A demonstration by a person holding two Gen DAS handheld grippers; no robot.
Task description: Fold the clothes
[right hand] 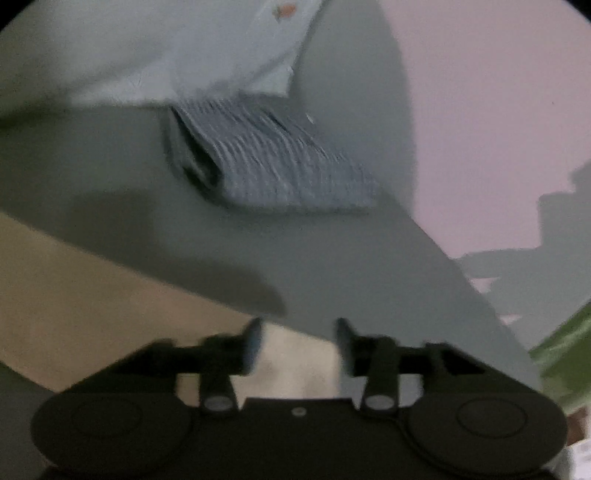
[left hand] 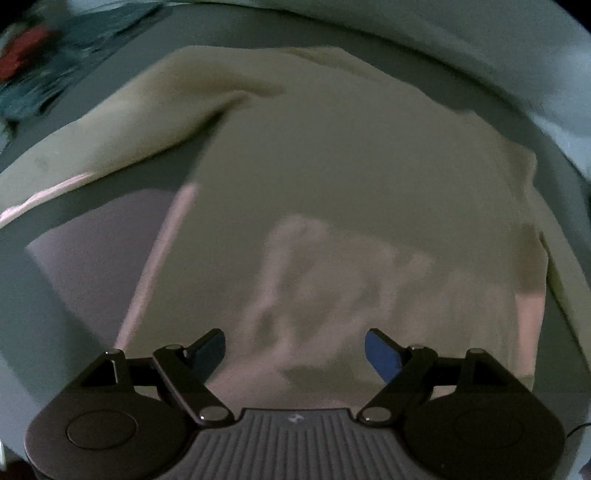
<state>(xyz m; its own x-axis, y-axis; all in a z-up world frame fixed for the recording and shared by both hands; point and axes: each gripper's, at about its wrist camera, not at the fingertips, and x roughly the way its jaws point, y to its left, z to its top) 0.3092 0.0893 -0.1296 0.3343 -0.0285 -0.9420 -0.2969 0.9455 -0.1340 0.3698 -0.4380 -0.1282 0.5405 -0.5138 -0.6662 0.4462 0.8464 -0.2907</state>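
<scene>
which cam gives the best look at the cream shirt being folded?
Left wrist. The cream shirt fills most of that frame, spread flat on the grey surface with one sleeve angled out to the left, ahead of the open left tongs. The right wrist view catches only a blurred corner of it by the right tongs.

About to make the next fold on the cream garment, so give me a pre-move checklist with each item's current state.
1. Left hand-held gripper open, nothing between fingers: ok.
2. Right hand-held gripper open: ok.
3. Cream garment lying flat: not ok, a raised fold near its far left.
4. Right gripper over garment corner: ok, contact cannot tell.
5. Striped folded garment apart from the cream one: ok.
</scene>
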